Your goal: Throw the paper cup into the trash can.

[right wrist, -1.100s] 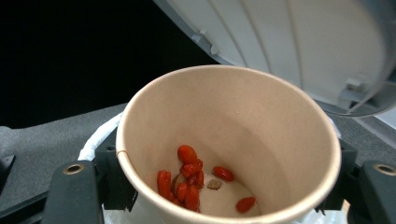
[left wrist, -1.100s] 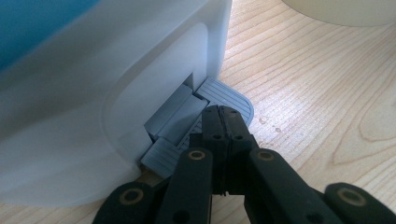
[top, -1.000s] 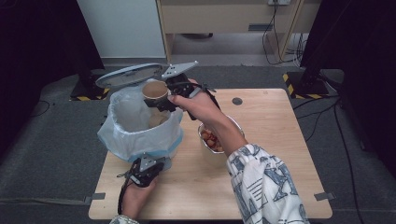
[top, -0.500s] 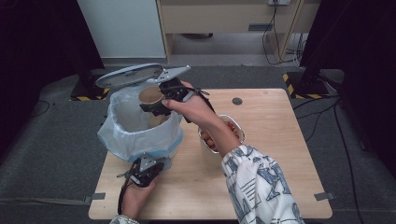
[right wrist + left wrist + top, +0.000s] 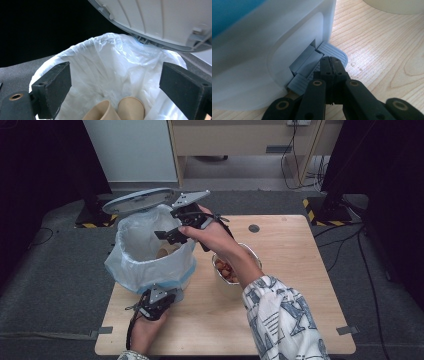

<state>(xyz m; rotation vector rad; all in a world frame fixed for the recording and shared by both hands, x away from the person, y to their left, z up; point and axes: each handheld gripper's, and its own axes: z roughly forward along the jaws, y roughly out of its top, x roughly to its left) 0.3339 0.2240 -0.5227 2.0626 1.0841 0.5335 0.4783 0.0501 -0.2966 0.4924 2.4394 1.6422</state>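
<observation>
Hovering over the open bin (image 5: 150, 255), the right gripper (image 5: 172, 234) has its jaws spread wide with nothing between them; they have just been opening. In the right gripper view two brown paper cups (image 5: 117, 110) lie side by side at the bottom of the white bag (image 5: 110, 65) that lines the bin, below the parted jaws and clear of both. In the high view one cup (image 5: 164, 252) shows inside the bag, under the gripper.

The bin stands on the left part of the wooden desk (image 5: 295, 270), and its grey lid (image 5: 137, 200) is tipped up at the far side. The bag is folded out over the rim and hangs down the outside.

The left gripper (image 5: 155, 301) sits at the near foot of the bin. In the left gripper view its jaws are pressed together, tips resting on the ribbed grey pedal (image 5: 329, 51) that juts from the base of the bin (image 5: 274, 50) onto the desk. I cannot tell how hard they bear on it.

Just right of the bin, beneath the person's right forearm, stands a pale bowl (image 5: 247, 257) with reddish-brown food in it. A small dark round spot (image 5: 254, 228) lies on the desk farther back. The person's right sleeve (image 5: 285, 320) is white with a blue print.
</observation>
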